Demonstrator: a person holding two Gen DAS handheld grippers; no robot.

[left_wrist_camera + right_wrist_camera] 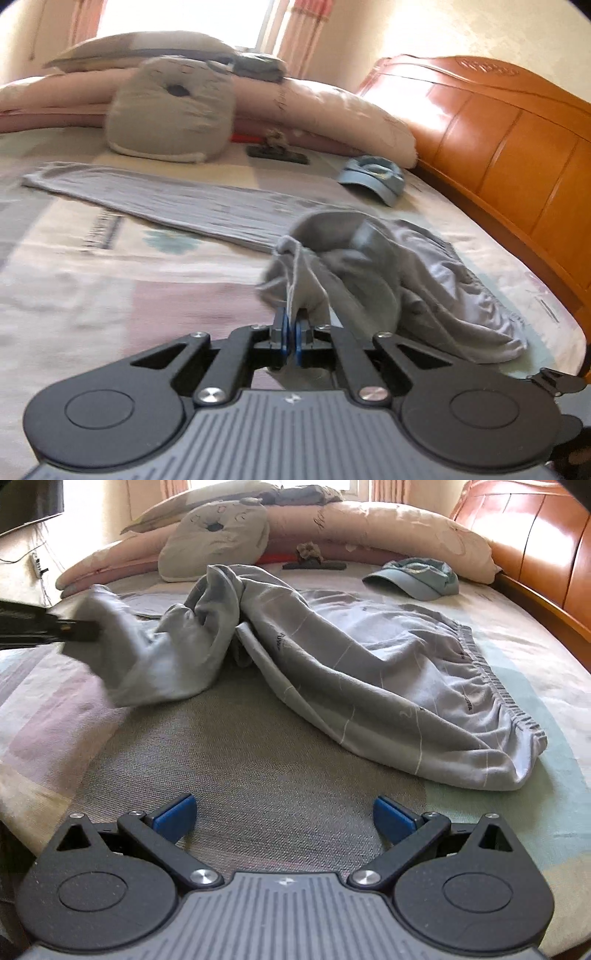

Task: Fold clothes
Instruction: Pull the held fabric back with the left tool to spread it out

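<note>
Grey pants (369,664) with an elastic waistband (491,679) lie crumpled on the bed, waistband to the right. My left gripper (291,319) is shut on the hem of one pant leg (295,273) and holds that end lifted off the bedspread. In the right wrist view the left gripper (79,631) comes in from the left edge with the leg bunched around its tips. My right gripper (284,812) hovers open over bare bedspread in front of the pants, nothing between its blue pads (173,814). The rest of the pants (424,280) trail to the right.
A second grey striped garment (166,199) lies flat further back on the bed. A blue cap (417,578), a grey plush cushion (218,535), a long pink pillow (332,107) and a black object (314,565) sit toward the back. A wooden headboard (535,535) bounds the right side.
</note>
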